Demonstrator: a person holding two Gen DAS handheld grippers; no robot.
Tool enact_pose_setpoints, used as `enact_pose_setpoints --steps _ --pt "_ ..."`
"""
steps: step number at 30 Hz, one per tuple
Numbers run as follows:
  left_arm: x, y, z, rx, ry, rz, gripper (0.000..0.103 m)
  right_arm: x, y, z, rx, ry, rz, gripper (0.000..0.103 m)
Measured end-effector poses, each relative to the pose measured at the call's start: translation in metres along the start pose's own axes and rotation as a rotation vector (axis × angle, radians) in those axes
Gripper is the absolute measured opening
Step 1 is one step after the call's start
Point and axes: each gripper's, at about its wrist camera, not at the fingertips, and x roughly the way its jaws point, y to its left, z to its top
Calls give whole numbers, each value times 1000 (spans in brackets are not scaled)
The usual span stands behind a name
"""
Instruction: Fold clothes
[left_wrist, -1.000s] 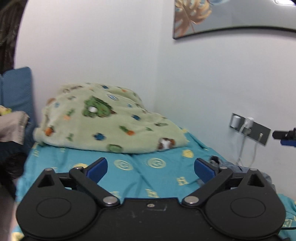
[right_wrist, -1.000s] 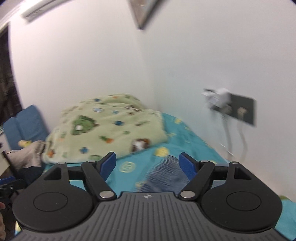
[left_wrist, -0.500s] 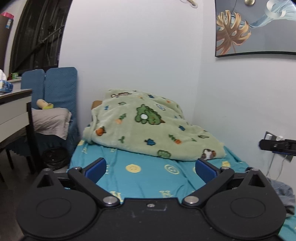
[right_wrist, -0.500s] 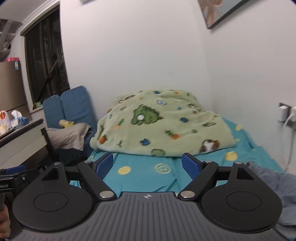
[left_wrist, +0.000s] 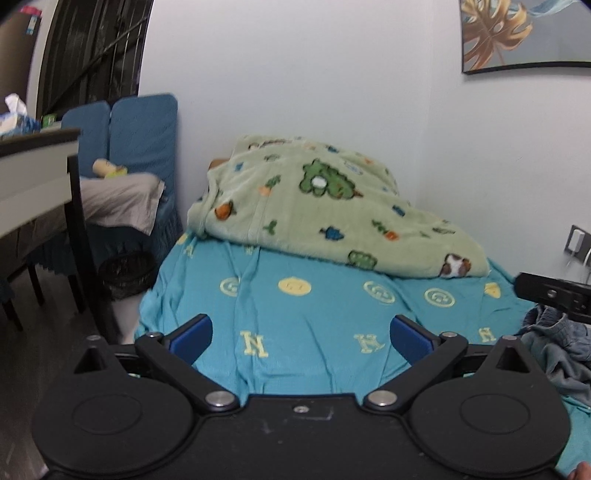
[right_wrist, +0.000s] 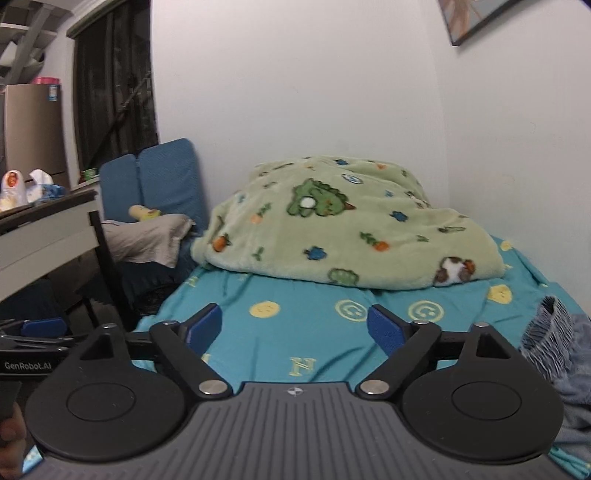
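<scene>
Now both claws above the turquoise bedsheet, left gripper wide open with nothing between its pads, right gripper opening, also empty, crumpled grey-blue garment lying at right edge, green fleece blanket behind.

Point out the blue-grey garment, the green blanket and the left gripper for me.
blue-grey garment (right_wrist: 550, 339): right wrist view, ribbed hem.
green blanket (left_wrist: 332, 225): left wrist view, middle of its top.
left gripper (left_wrist: 301, 334): left wrist view, midway between fingertips, open.
</scene>
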Motion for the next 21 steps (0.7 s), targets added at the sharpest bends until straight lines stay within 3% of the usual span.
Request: enact_pose_setpoints --steps 8,21 --pt "13 -3 -9 18 12 35 102 12 -15 -20 75 57 6 103" --pt "14 -8 -15 38 21 19 103 7 -3 -24 0 15 -42 103"
